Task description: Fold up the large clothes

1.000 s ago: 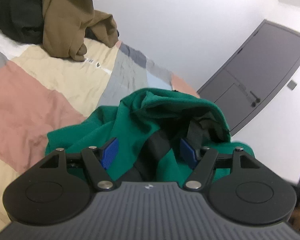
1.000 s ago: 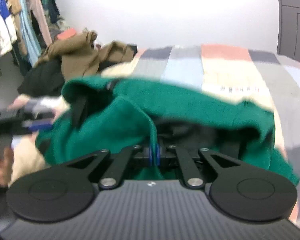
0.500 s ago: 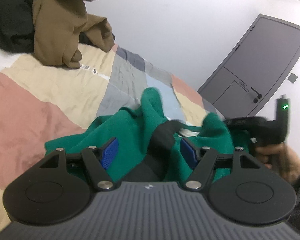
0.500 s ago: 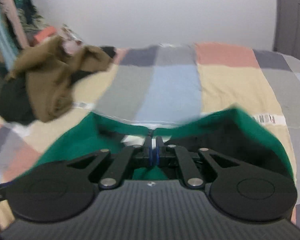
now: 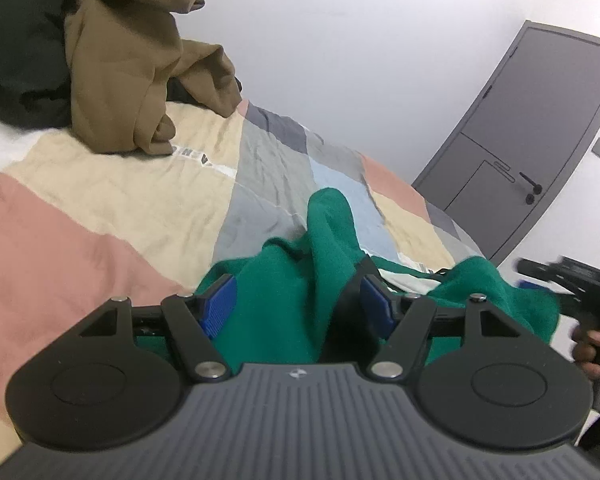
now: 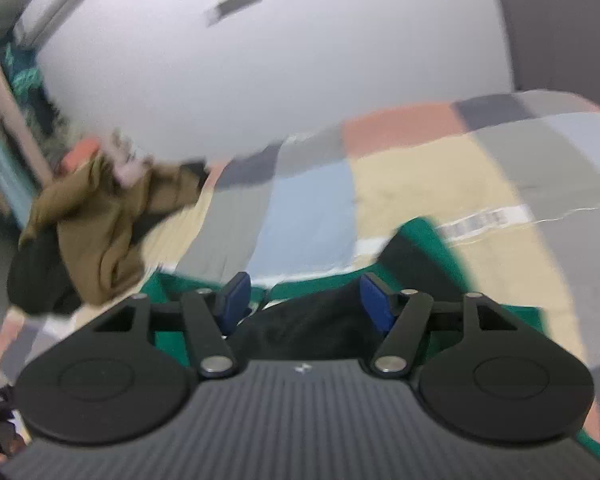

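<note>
Both jaws stand apart: the right gripper (image 6: 304,300) has just been opening, dropping the green garment (image 5: 296,300), apparently to lay it flat, while the left gripper (image 5: 300,304) straddles a raised fold, pads not visibly pressing. It lies rumpled on the patchwork bed (image 5: 112,208); beyond, brown clothes (image 5: 132,64), a white wall and grey door (image 5: 540,128).

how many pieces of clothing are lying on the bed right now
3 that I can tell: a green garment near the grippers, a brown garment and a black garment piled at the far side. More may be hidden.

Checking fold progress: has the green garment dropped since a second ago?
Yes. The green fleece garment has sunk from a raised heap to lie low on the patchwork bedspread, uncovering the grey door's base.
</note>
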`<state>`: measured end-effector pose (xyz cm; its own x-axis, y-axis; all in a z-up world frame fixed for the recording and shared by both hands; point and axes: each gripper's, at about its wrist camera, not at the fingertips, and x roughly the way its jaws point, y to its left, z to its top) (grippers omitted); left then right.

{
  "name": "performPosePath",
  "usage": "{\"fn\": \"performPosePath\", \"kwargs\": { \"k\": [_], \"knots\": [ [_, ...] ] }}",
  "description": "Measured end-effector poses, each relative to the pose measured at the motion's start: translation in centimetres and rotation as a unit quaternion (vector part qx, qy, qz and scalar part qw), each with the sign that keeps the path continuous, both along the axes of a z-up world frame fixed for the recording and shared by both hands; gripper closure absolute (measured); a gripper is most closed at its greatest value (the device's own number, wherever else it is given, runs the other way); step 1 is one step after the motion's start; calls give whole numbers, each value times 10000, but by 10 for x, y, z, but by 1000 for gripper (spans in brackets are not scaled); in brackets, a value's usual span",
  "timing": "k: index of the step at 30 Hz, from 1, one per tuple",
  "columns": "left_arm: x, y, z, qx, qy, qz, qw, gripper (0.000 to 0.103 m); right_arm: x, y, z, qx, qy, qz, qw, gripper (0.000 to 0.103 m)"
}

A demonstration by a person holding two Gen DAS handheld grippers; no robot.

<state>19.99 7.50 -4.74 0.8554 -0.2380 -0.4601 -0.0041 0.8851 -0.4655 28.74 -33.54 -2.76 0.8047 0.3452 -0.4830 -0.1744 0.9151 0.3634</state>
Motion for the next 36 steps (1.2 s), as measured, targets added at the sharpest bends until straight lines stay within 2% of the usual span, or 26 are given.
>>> {"fn": "performPosePath", "kwargs": {
  "k": [5,7,10,11,13,15,16,17,18,19,20,21,24,27,31,34,36],
  "knots": [
    [17,-12,3,154,40,-275,9995,30,-28,-54,-11,464,21,-995,9939,39],
    [25,-19,3,303,82,-352,9989,30,-31,-67,-20,411,163,-1136,9925,39],
    [45,-26,0,397,170,-371,9984,31,-24,-72,-36,354,448,-839,9948,39],
    [53,-28,-2,358,212,-389,9984,35,-22,-70,-41,406,515,-676,9956,39],
    [67,-31,-7,273,345,-449,9980,44,-15,-57,-49,280,581,-348,9973,39],
    [81,-36,-12,310,554,-472,9969,59,-8,-39,-51,-289,537,-267,9978,40],
    [86,-38,-14,421,646,-467,9959,65,-4,-30,-52,-574,494,-276,9967,43],
    [90,-42,-15,564,724,-456,9947,79,-2,-24,-53,-750,449,-255,9958,49],
    [90,-42,-15,611,707,-448,9946,89,2,-21,-55,-829,430,-243,9953,67],
    [89,-41,-15,604,652,-421,9952,91,6,-20,-57,-849,455,-262,9950,82],
    [85,-37,-12,528,542,-355,9965,94,8,-21,-58,-822,472,-301,9950,88],
    [80,-30,-8,434,423,-263,9978,95,9,-23,-57,-819,426,-392,9950,93],
    [66,-2,5,-33,105,127,9999,96,-1,-36,-44,-663,29,-587,9961,94],
    [52,25,20,-500,-290,376,9976,96,-15,-55,-25,-457,-394,-868,9944,95],
    [41,45,36,-631,-619,741,9933,96,-30,-76,-15,-215,-783,-1118,9904,95],
    [52,49,35,-496,-575,952,9926,96,-24,-80,-21,-269,-706,-1237,9894,95],
    [67,48,30,-292,-378,1001,9938,96,-11,-79,-29,-375,-560,-1276,9895,95]
  ]
}}
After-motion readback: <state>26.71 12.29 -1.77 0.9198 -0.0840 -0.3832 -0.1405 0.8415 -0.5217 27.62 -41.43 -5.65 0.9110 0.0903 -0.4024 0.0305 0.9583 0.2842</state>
